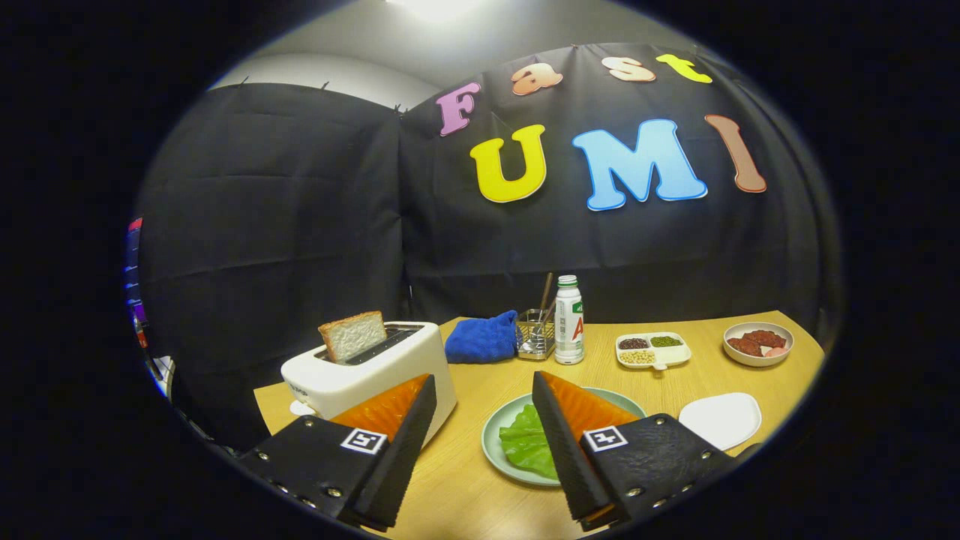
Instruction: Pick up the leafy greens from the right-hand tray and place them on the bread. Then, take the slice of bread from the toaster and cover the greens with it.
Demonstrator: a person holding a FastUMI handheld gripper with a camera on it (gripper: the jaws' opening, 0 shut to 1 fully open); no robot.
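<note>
Your tool (484, 386) hangs just above the near edge of the desk (465, 491) with its two fingers spread wide and nothing between them. Just past the right finger sits a pale green plate (495, 439), and the leafy greens (529, 446) lie on it, partly hidden by that finger; whether there is bread beneath them you cannot tell from here. Beyond the left finger stands the white toaster (375, 371), with a slice of bread (352, 335) upright in its near slot. To the right of the plate lies a white tray (721, 418) with nothing visible on it. By the look of it, the greens part of the job is already in place and the covering part is left: the slice in the toaster is yet to go over the leaves. Farther back stand a blue cloth (482, 337), a wire holder (535, 334), a bottle (568, 320), a divided dish (652, 350) and a bowl (757, 343).
</note>
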